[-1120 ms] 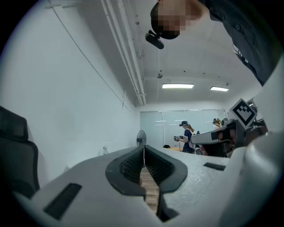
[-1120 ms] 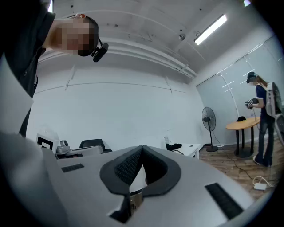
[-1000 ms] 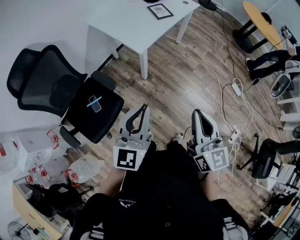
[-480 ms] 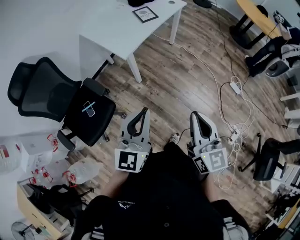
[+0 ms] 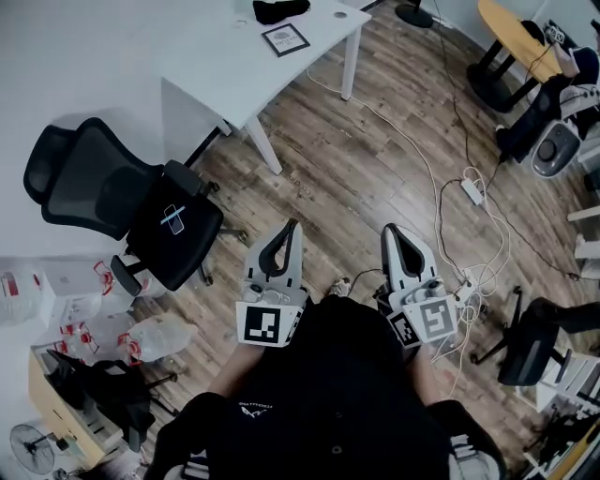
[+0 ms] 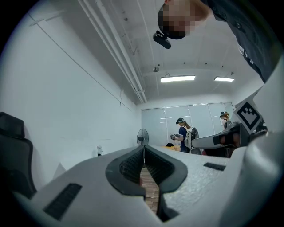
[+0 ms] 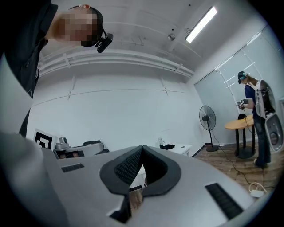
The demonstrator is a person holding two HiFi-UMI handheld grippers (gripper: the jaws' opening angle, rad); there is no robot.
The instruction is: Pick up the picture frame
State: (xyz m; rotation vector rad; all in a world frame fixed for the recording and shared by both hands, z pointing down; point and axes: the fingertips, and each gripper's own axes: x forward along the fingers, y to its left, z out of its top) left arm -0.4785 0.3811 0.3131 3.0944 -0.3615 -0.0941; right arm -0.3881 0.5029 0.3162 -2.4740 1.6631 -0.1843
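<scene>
Well ahead of the person, the picture frame [image 5: 285, 39] lies flat on the white counter [image 5: 234, 70], dark-edged with a pale middle. It sits just beside a black bundle [image 5: 279, 10] at the counter's far end. Neither gripper is near it; bare wooden floor [image 5: 375, 159] lies between the counter and them. The left gripper [image 5: 291, 228] and the right gripper [image 5: 390, 232] are held side by side in front of the person, both pointing level over the floor. The left fingers [image 6: 126, 166] are closed tip to tip with nothing between them, and the right fingers [image 7: 122, 170] likewise meet at the tips, empty. A black office chair [image 5: 103, 183] stands to the left, nearer the person than the counter, with a small flat device [image 5: 172, 219] on its seat. White cables and a power strip [image 5: 472, 190] trail across the floor at right. Another person [image 7: 256, 115] stands by a round wooden table [image 7: 239, 123] near a pedestal fan [image 7: 207, 119].
</scene>
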